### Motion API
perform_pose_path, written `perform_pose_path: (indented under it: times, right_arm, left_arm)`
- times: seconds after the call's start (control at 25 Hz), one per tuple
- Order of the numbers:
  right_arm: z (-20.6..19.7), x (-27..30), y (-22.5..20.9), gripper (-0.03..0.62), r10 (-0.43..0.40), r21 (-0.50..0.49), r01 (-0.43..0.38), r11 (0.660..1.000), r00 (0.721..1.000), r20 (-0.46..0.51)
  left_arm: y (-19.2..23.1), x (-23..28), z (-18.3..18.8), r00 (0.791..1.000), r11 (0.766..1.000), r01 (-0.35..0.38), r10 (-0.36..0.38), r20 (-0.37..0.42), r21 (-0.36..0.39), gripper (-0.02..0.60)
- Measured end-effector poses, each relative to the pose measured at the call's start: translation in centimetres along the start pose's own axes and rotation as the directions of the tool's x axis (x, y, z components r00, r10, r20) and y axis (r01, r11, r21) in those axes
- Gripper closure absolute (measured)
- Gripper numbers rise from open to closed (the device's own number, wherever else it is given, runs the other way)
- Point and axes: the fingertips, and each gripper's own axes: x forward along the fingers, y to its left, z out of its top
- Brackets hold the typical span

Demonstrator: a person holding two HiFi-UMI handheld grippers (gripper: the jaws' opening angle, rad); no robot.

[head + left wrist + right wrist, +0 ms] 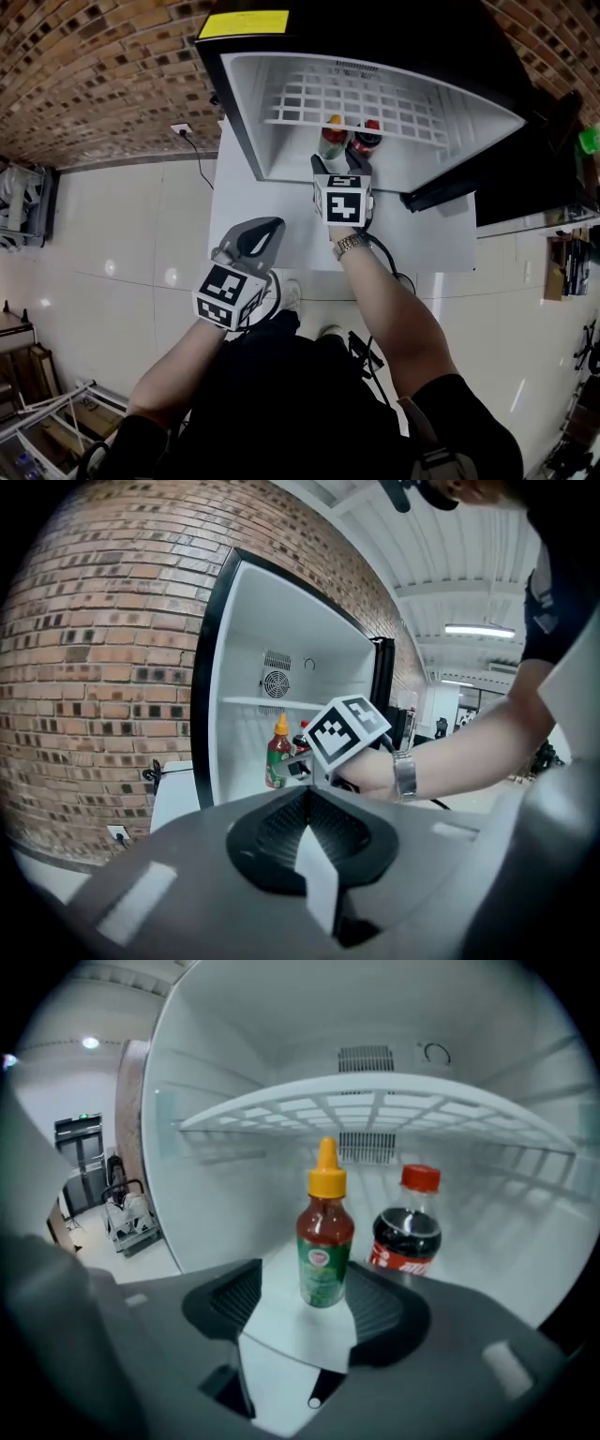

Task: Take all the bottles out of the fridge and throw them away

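Two bottles stand on the floor of the open fridge, under its wire shelf. One is a sauce bottle with an orange cap and green label. To its right is a cola bottle with a red cap. My right gripper reaches into the fridge, open, and the sauce bottle's base stands between its fingertips with a gap on the left side. My left gripper hangs back outside the fridge, shut and empty. From it I see the sauce bottle beside the right gripper's marker cube.
A white wire shelf spans the fridge above the bottles. The fridge door stands open at the right. The fridge sits on a white platform against a brick wall with a socket and cable. Clutter lines the room's edges.
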Motion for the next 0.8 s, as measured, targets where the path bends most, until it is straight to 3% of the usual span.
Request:
perform_pose_path:
  times: [0.32,0.6,0.8]
  right_arm:
    - [0.6,3.8,-1.1,0.313,-0.068,0.083,0.070,0.994,0.997,-0.025]
    - [0.3,5.9,-2.2,0.315,-0.100,0.066,0.104,0.992,0.994,-0.053]
    - [0.5,5.9,-1.8,0.319,-0.083,0.041,0.084,0.996,0.996,-0.043]
  left_arm:
    - [2.8,0.4,-0.3,1.000,1.000,-0.019,0.018,-0.014,-0.005,0.578]
    - [3.5,0.6,-0.5,0.999,1.000,-0.017,0.017,-0.032,0.000,0.578]
    - [3.8,0.7,-0.8,0.999,0.999,-0.032,0.032,-0.035,-0.010,0.578]
